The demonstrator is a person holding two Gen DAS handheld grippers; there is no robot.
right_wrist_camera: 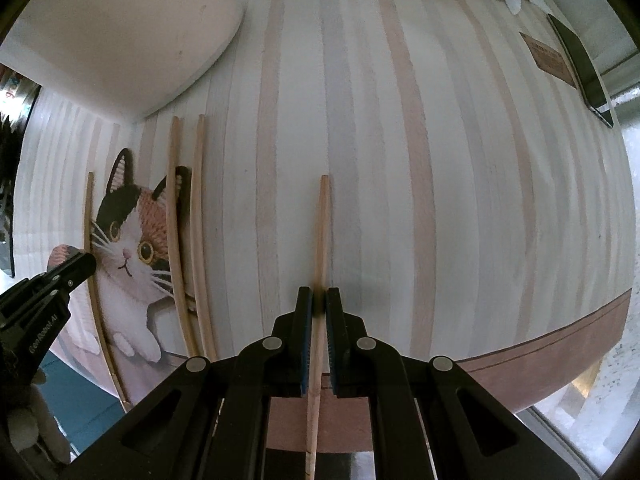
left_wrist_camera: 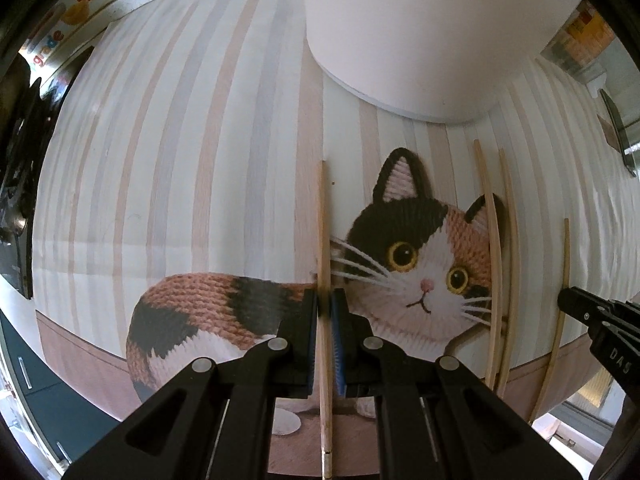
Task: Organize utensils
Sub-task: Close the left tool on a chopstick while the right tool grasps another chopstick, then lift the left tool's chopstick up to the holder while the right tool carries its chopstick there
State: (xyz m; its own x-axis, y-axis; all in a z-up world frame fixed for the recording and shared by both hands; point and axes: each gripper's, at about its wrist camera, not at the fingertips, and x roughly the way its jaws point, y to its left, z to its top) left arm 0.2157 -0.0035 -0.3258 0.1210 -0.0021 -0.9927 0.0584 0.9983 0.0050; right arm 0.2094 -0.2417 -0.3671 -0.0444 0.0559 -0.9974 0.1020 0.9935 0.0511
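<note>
Left gripper [left_wrist_camera: 324, 306]: clamped on chopstick [left_wrist_camera: 323, 216]. Right gripper [right_wrist_camera: 319, 304]: clamped on second chopstick [right_wrist_camera: 322, 220]. Risk: thin sticks pivoting, slipping, missing white holder [left_wrist_camera: 420, 32].

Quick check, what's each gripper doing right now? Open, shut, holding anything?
Left gripper: closed on a chopstick lying over the cat mat.
Right gripper: closed on another chopstick, over the striped part.

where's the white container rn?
Far end of the cat mat: the white container is top centre-right in the left wrist view, top left in the right, just beyond the two loose chopsticks.
</note>
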